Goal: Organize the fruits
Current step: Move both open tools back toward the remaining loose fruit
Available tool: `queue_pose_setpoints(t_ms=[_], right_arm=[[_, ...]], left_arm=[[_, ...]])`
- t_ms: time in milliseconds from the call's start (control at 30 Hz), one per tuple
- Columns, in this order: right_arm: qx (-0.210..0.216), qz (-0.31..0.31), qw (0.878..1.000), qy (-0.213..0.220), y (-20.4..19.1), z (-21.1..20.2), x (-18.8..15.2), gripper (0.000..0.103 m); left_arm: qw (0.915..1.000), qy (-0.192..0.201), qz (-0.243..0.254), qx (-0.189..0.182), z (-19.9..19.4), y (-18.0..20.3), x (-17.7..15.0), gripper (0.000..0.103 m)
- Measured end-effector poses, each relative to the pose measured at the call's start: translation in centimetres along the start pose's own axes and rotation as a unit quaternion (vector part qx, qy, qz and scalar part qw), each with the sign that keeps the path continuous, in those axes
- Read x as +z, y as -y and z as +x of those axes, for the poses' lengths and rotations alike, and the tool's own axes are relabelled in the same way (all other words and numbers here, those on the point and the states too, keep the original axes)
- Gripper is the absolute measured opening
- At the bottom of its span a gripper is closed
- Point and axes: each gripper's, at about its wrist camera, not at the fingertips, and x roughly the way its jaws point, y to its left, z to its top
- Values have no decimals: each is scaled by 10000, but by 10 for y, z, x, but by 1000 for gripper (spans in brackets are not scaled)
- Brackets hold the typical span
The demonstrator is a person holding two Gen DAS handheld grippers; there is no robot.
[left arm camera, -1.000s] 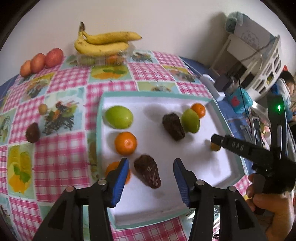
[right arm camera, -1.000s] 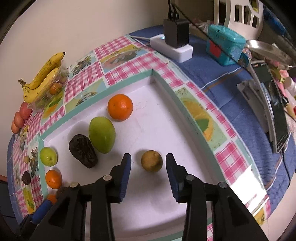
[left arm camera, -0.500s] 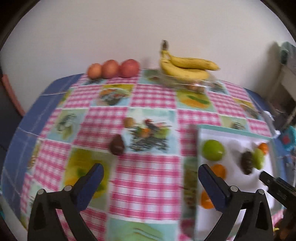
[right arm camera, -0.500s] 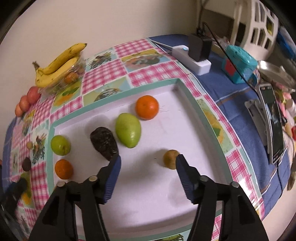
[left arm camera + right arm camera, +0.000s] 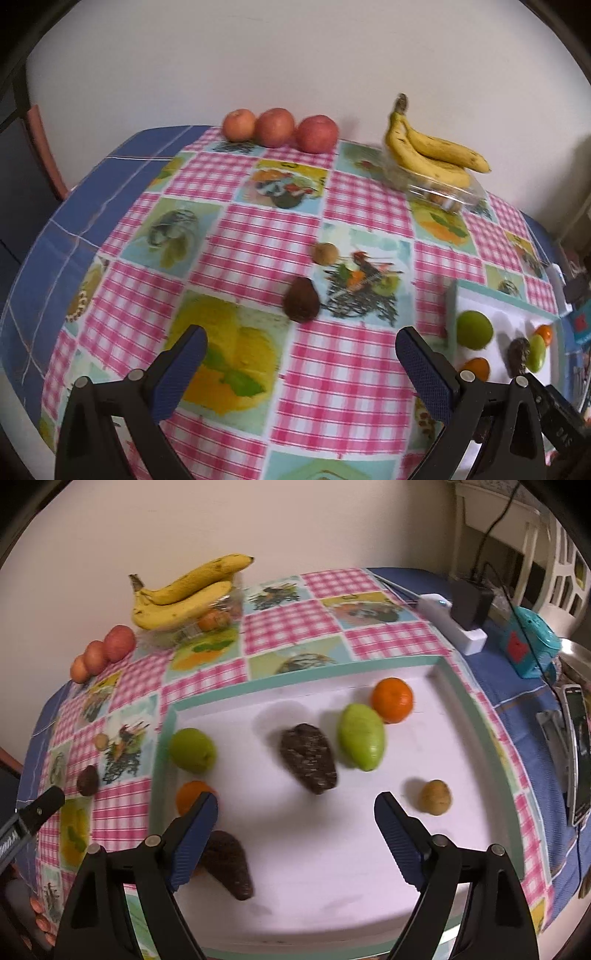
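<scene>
Swinging off the white teal-rimmed tray [image 5: 452, 295], the wide-open, empty left claw [image 5: 301, 363] is facing the dark brown avocado-shaped fruit [image 5: 301, 300] just ahead on the desk; nudging is risking a roll. The right claw [image 5: 295, 829] is hovering empty, agape.

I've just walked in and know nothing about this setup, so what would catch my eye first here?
Probably the white tray with a teal rim on the pink checked fruit-print tablecloth, holding green, orange and dark brown fruits. By the far wall, a bunch of yellow bananas lies on a clear plastic box, with three red apples lined up to its left.
</scene>
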Motion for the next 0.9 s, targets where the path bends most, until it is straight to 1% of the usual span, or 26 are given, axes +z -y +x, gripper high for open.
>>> queue_pose_setpoints(t_ms=[133, 233, 300, 467, 600, 667, 800, 833, 900], right_arm=[[163, -12, 9999, -19, -11, 1, -1, 87], [231, -50, 9997, -3, -25, -2, -2, 87], [250, -146, 9996, 7, -39, -4, -2, 87], [367, -327, 9988, -4, -81, -2, 4, 87], [440, -447, 9980, -1, -108, 4, 13, 87], [502, -527, 9973, -19, -120, 9, 19, 87], [533, -620, 9967, -20, -136, 23, 27, 87], [541, -691, 9961, -50, -140, 27, 28, 87], [514, -839, 9951, -119, -145, 35, 30, 87]], left_arm=[[9994, -98, -71, 316, 3, -16, 3, 103], [9978, -220, -286, 555, 9, -34, 4, 103], [9952, -337, -523, 756, 14, -51, 5, 103], [9890, -534, -975, 976, 27, -86, 7, 103], [9844, -596, -1221, 1122, 41, -108, 9, 103], [9831, -601, -1231, 1211, 48, -114, 10, 103], [9841, -483, -893, 1455, 59, -115, 10, 103], [9843, -494, -881, 1450, 61, -116, 11, 103], [9847, -591, -1005, 1298, 65, -119, 14, 103]])
